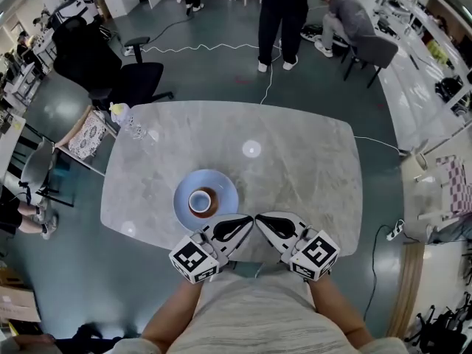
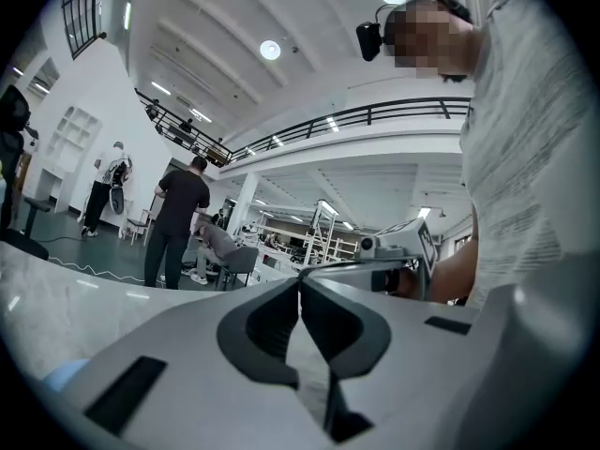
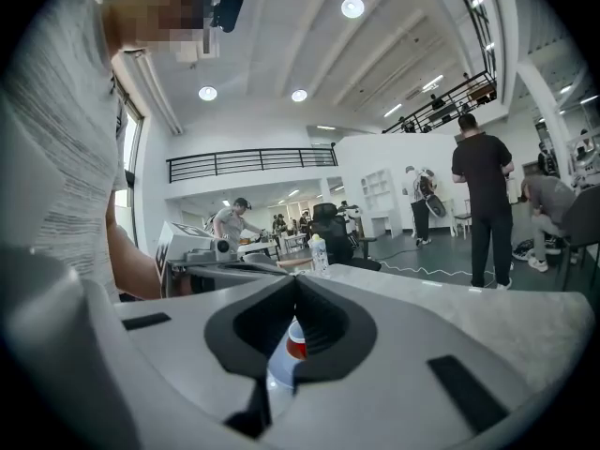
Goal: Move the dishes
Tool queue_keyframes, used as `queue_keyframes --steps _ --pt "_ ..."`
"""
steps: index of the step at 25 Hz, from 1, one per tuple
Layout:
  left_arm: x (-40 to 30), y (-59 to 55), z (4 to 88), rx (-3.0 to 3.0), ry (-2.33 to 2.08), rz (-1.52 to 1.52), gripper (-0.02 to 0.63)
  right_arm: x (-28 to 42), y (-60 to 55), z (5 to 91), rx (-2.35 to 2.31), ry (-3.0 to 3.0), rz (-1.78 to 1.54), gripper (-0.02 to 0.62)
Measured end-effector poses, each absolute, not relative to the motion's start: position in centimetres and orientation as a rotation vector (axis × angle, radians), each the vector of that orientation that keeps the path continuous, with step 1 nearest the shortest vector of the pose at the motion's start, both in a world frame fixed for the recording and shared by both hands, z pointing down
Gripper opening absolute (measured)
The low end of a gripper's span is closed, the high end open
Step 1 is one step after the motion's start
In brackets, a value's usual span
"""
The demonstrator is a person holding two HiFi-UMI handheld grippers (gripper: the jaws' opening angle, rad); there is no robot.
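Note:
A round light-blue plate [image 1: 226, 189] lies on the grey marble table [image 1: 302, 175], near its front edge. A small white cup [image 1: 200, 200] with a reddish-brown inside stands on the plate. My left gripper [image 1: 249, 219] and right gripper [image 1: 259, 218] hover just right of the plate, tips pointing at each other and almost touching. Both are shut with nothing between their jaws. In the left gripper view my left gripper [image 2: 300, 280] faces the right one. In the right gripper view, the cup [image 3: 294, 343] and plate [image 3: 277, 379] show through the hollow behind my right gripper [image 3: 295, 279] tips.
A clear bottle [image 1: 127, 118] stands at the table's far left corner. A black office chair [image 1: 110, 65] and a small side table [image 1: 87, 135] sit beyond that corner. People [image 1: 284, 13] stand past the far edge, with a white cable [image 1: 221, 48] on the floor.

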State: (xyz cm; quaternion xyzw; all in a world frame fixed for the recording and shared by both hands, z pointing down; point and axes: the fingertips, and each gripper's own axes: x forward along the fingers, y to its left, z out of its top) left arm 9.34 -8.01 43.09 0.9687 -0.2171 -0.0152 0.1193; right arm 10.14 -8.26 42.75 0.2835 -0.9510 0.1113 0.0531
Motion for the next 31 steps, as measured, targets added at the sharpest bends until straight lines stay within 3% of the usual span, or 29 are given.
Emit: queue_keyframes --steps 31 --pt "11.9 -7.0 38.1 2.917 -0.582 -0.127 0.020 12.6 -7.0 38.0 0.887 -2.955 0.178 0.017"
